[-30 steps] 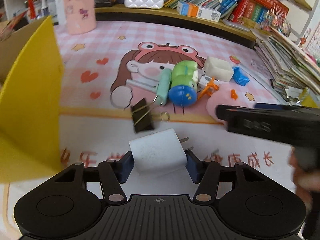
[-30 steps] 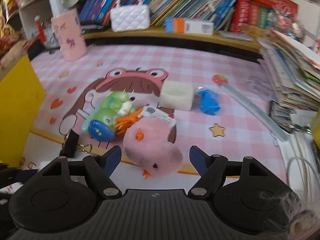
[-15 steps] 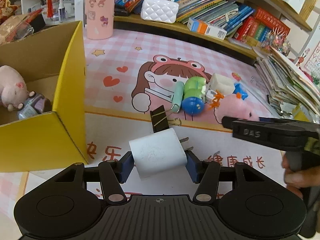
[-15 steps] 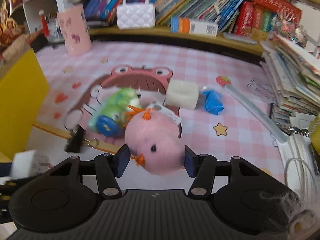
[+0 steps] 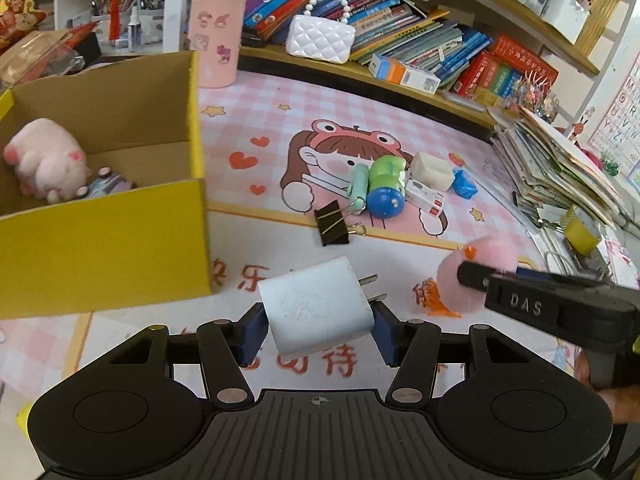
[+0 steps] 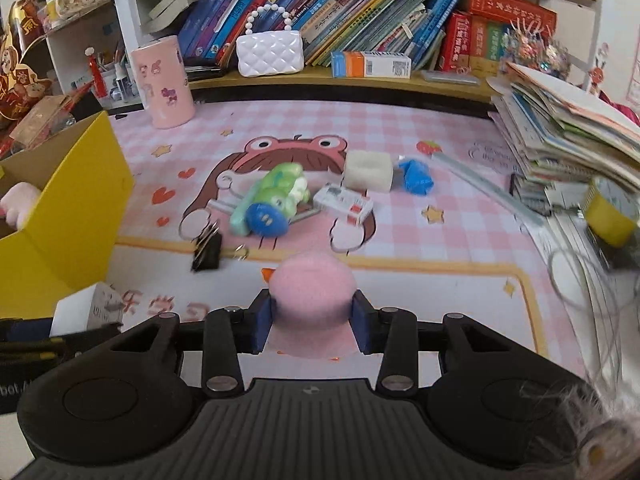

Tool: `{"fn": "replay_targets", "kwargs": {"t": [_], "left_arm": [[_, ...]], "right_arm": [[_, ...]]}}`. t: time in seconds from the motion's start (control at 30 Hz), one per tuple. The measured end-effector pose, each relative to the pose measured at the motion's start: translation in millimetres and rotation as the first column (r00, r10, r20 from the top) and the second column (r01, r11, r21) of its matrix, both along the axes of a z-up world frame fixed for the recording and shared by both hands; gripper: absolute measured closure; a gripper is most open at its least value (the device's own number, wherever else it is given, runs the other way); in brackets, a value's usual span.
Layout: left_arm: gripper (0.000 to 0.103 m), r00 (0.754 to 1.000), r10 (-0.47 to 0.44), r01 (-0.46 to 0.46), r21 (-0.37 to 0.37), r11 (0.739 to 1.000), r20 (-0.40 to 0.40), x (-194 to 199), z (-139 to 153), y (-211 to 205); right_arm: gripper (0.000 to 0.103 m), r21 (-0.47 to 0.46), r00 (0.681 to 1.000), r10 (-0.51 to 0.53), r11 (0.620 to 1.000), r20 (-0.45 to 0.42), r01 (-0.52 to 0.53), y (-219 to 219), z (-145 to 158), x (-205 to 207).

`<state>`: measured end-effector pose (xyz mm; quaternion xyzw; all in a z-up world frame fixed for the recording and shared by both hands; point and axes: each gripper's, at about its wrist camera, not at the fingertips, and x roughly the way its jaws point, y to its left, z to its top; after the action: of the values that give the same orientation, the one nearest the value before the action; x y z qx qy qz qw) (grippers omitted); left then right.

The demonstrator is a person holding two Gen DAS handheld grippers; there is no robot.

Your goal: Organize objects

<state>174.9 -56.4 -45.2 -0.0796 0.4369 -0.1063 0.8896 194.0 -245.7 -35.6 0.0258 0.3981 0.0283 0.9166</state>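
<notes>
since a second ago the pink plush chick (image 6: 313, 292) has left the mat and now sits clamped between the blue pads of the right gripper (image 6: 313, 326), lifted above the mat's white border. left gripper (image 5: 318, 330) is clamped on the white charger (image 5: 316, 312), prongs toward 2 o'clock. yellow box (image 5: 104, 248) stands at 10 o'clock from it, a pink plush pig (image 5: 44, 162) inside. black binder clip (image 5: 331, 223) lies at 12 o'clock on the mat (image 5: 280, 132).
</notes>
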Motion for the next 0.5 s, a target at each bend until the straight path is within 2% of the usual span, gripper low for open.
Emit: {"fn": "replay_targets", "kwargs": {"t": [0.2, 0.33, 0.5], "left_arm": [[0.049, 0.999, 0.023, -0.023, -0.009, 1.0, 0.023, -25, 7, 26], [0.049, 0.999, 0.045, -0.044, -0.014, 0.999, 0.031, -41, 9, 46], [0.049, 0.996, 0.082, -0.081, -0.016, 0.997, 0.028, -65, 10, 74]], "right_arm": [[0.065, 0.018, 1.0, 0.001, 1.0, 0.009, -0.001, 21, 12, -36], [0.065, 0.014, 0.999, 0.031, 0.999, 0.033, -0.031, 42, 19, -57], [0.065, 0.027, 0.997, 0.076, 0.997, 0.016, -0.076, 72, 17, -79]]}}
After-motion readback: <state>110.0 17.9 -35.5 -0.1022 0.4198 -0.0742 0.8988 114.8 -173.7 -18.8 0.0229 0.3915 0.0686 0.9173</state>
